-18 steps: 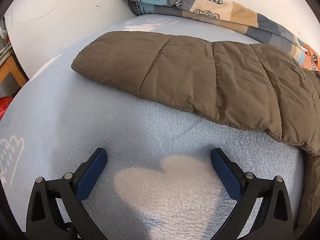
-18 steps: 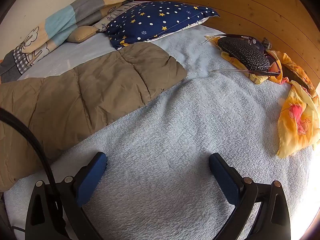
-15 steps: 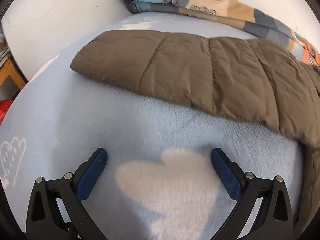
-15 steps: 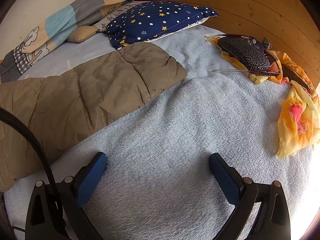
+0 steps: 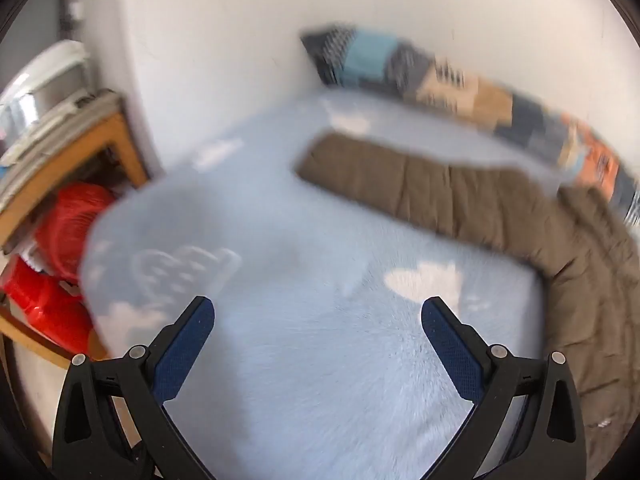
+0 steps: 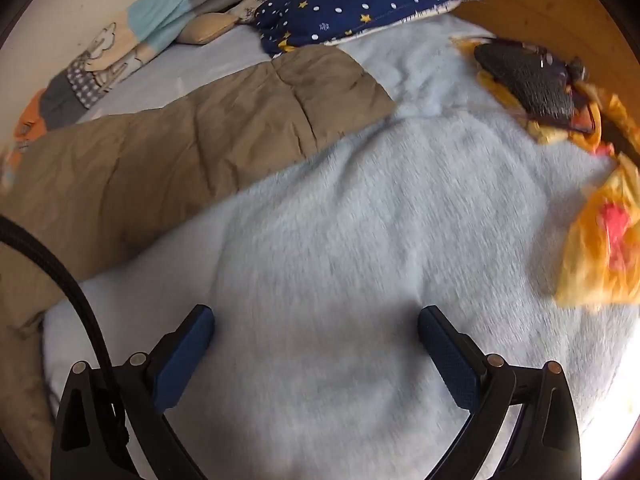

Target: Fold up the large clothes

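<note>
- The left gripper (image 5: 318, 320) hangs over the pale blue fleece blanket (image 5: 320, 400) with its blue-padded jaws spread wide and nothing between them.
- The right gripper (image 6: 316, 330) is the same: jaws wide apart, only blanket under them, and a black cable (image 6: 60, 264) curving past its left finger.
- The brown quilted coat (image 6: 168, 148) lies flat on the bed beyond both grippers, one sleeve (image 5: 400, 180) stretched toward the foot end, the other (image 6: 320, 84) toward the head end.
- Past the bed's foot corner, a wooden shelf (image 5: 116, 136) holds something red (image 5: 72, 220).
- At the right edge of the bed, a yellow flowered cloth (image 6: 600, 248) and a dark bag (image 6: 528, 80) lie near the wooden headboard (image 6: 540, 4).
- A star-print navy pillow (image 6: 360, 0) sits at the head end.
- A patchwork bolster (image 5: 460, 84) runs along the far edge against the white wall (image 5: 280, 20).
</note>
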Demonstrator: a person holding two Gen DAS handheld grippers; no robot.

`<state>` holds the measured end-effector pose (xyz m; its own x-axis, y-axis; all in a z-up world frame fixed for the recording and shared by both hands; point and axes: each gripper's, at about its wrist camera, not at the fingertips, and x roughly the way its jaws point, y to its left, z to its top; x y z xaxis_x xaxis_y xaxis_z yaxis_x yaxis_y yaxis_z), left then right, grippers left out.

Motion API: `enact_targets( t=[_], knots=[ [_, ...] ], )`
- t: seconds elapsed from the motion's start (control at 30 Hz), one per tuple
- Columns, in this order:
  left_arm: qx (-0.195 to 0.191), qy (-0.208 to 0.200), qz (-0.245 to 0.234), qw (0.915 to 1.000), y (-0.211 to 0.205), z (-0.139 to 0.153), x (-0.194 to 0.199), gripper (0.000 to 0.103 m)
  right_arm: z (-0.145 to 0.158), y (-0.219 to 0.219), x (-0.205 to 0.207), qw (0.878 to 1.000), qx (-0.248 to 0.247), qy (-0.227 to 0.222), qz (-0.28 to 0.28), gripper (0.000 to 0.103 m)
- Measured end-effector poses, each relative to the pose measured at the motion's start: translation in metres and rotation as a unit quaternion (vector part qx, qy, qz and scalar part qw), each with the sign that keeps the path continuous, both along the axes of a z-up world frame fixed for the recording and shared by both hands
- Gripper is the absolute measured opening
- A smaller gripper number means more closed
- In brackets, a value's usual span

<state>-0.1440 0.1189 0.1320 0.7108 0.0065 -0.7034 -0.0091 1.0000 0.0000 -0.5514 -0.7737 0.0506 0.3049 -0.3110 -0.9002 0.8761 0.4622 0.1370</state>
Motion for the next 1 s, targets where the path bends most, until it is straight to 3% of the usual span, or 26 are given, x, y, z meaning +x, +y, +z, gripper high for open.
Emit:
enact_targets(
  t=[0.07, 0.17, 0.27, 0.4, 0.53, 0.7, 0.83, 1.0],
  knots=[
    [0.001, -0.033, 0.005, 0.9995, 0.012, 0.031, -0.021, 0.103, 0.005, 0.006, -0.027, 0.999, 0.038, -0.025, -0.015, 0.102],
    [0.005, -0.083, 0.007, 0.9965, 0.022, 0.073, -0.057, 0.103, 0.028, 0.024, -0.075, 0.997, 0.054, -0.014, -0.057, 0.1],
    [0.004, -0.127, 0.0, 0.9919, 0.021, 0.107, -0.084, 0.103, 0.076, 0.05, -0.124, 0.996, 0.001, -0.021, -0.083, 0.1],
    [0.004, -0.185, -0.018, 0.9825, 0.018, 0.15, -0.125, 0.103, 0.16, 0.108, -0.181, 0.989, -0.117, -0.036, -0.087, 0.1],
    [-0.006, -0.233, -0.057, 0.9708, -0.009, 0.19, -0.153, 0.103, 0.246, 0.16, -0.21, 0.966, -0.241, -0.059, -0.076, 0.1],
    [-0.031, -0.268, -0.137, 0.9532, -0.063, 0.231, -0.189, 0.103, 0.34, 0.208, -0.216, 0.919, -0.365, -0.132, -0.073, 0.1],
    [-0.072, -0.272, -0.191, 0.9403, -0.116, 0.249, -0.219, 0.103, 0.392, 0.237, -0.237, 0.887, -0.406, -0.205, -0.084, 0.103],
    [-0.129, -0.241, -0.25, 0.9289, -0.168, 0.245, -0.246, 0.103, 0.415, 0.266, -0.228, 0.883, -0.401, -0.238, -0.047, 0.103]
  ],
)
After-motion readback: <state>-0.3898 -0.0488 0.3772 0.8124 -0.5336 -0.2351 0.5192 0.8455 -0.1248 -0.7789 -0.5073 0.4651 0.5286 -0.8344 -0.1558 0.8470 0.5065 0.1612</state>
